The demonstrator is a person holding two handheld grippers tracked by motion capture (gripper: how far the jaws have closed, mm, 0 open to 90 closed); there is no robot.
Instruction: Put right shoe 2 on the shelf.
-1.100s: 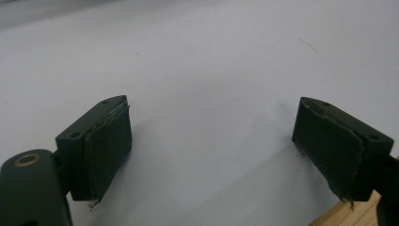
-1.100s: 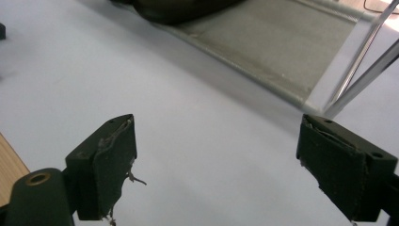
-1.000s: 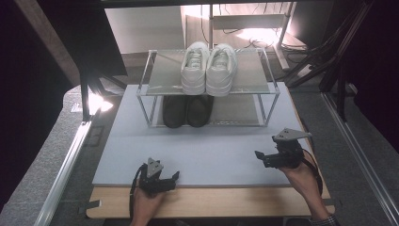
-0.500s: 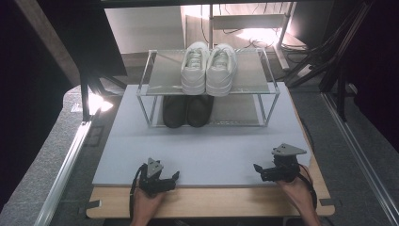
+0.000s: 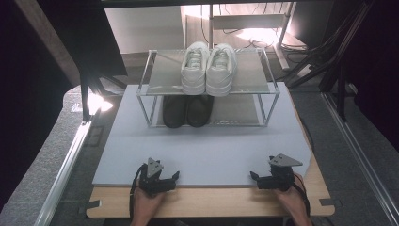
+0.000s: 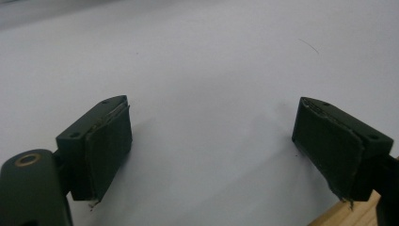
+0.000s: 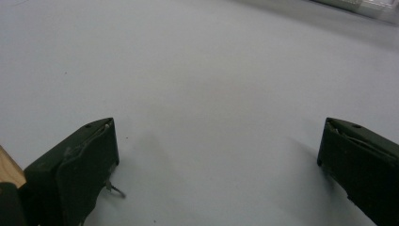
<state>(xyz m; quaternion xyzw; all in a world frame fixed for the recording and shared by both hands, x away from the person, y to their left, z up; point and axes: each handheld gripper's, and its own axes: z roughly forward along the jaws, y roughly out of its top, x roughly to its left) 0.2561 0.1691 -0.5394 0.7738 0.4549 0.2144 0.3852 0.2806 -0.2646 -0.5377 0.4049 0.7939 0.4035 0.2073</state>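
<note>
Left claw (image 5: 175,175) and right claw (image 5: 254,177) rest spread open and empty on the grey mat (image 5: 211,146) at the desk's 6 o'clock edge. White sneakers (image 5: 209,68) sit atop the rack (image 5: 249,77) at 12 o'clock, black shoes (image 5: 187,110) beneath. Advised: approach level, clamp each shoe squarely at the heel.

A wooden table (image 5: 211,203) fills the lower middle of the high view. A pale grey mat (image 5: 207,150) covers most of it. A two-level wire rack (image 5: 270,101) stands on the mat, upper centre.
</note>
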